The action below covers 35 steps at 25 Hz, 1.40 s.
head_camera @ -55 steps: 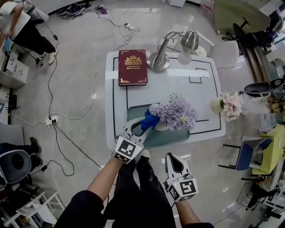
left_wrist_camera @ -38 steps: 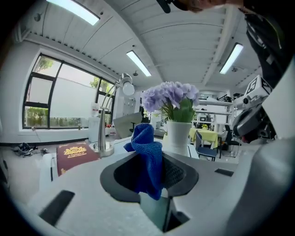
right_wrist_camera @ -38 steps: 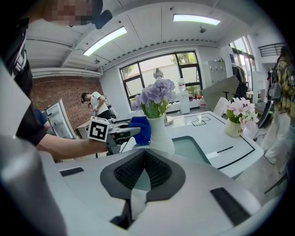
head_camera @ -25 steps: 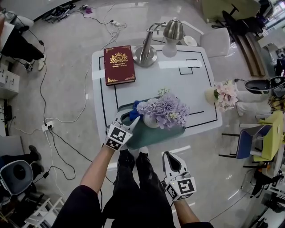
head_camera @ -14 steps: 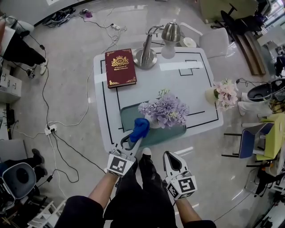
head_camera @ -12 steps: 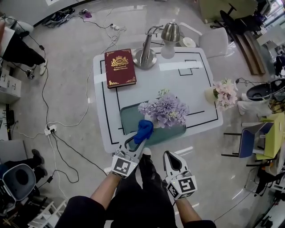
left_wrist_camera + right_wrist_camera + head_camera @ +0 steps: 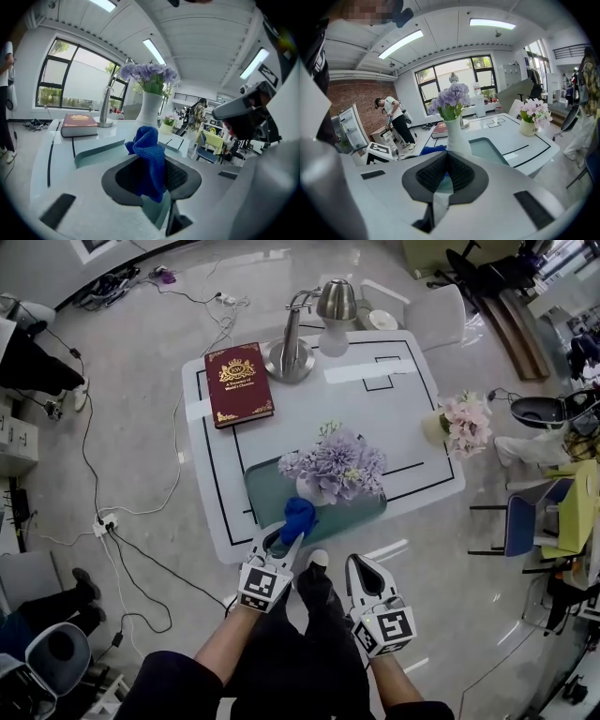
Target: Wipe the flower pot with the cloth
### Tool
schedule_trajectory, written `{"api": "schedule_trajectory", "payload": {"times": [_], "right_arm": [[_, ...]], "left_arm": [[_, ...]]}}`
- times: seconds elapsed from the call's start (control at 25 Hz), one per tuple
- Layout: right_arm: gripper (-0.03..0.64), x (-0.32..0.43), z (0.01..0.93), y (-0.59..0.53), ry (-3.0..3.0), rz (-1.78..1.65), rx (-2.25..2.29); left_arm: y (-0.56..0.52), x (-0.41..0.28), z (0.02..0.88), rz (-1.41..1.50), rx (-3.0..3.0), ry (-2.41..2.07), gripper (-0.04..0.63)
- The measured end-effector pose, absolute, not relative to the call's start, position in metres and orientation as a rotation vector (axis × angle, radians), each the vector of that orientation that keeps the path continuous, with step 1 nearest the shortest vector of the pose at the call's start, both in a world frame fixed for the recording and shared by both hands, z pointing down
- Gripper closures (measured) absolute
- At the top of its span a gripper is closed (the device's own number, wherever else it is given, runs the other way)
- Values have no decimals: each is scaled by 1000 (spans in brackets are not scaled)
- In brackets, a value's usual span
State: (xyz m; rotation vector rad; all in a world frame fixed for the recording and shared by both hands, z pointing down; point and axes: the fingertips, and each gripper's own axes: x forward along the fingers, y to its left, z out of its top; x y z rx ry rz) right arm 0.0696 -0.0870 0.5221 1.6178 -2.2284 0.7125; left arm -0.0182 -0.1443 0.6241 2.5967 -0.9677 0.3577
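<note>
You're clamping the left gripper (image 7: 289,538) on the blue cloth (image 7: 299,516), with a bunched wad poking out past the tips. The cloth is sitting just beside the near-left side of the flower pot (image 7: 149,110); I can't tell whether it's touching. The pot is standing upright on the teal mat (image 7: 264,489), mid tabletop (image 7: 309,407), toward the near edge.

Risk: the pot is looking tall, narrow and top-heavy under the purple flowers (image 7: 334,463). A sideways shove with the cloth could be tipping it toward the right edge, because nothing is bracing it. Your right gripper (image 7: 360,564) is hanging off the near edge, jaws pressed together on nothing, well apart from the pot.

Around:
- Red book (image 7: 237,384), sitting by the far-left corner.
- Lamp (image 7: 291,358), standing at the far edge.
- Pink-flower pot (image 7: 458,425), sitting at the right edge.

None of these is blocking your reach. Only the overhanging blooms are crowding the pot's neck.
</note>
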Motion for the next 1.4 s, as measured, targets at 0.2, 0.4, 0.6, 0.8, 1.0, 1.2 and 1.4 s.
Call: {"api": "schedule_trajectory", "payload": {"times": [0.2,0.4,0.6,0.8,1.0,1.2,1.4], "right_arm": [[609,92,518,-93,-2249,716,1639],[609,114,518,-105,-2311,729,1570],[609,139,521,-118,-2370,735,1476],[609,160,524,-124,-2410,748,1399],[609,179,526,-126,-2436,765,1357],[609,198,527,-130,-2449,768,1338],[609,212,526,-131,-2451,771,1332]], "left_arm": [[-132,4,562,175,2684,-951,489],[-145,36,542,118,2648,-1001,489],[-162,52,578,212,2533,-1151,489],[-160,67,626,348,2414,-1205,489],[-156,86,618,311,2399,-1240,489],[-184,97,565,133,2422,-1414,489],[-207,98,588,166,2299,-1518,489]]}}
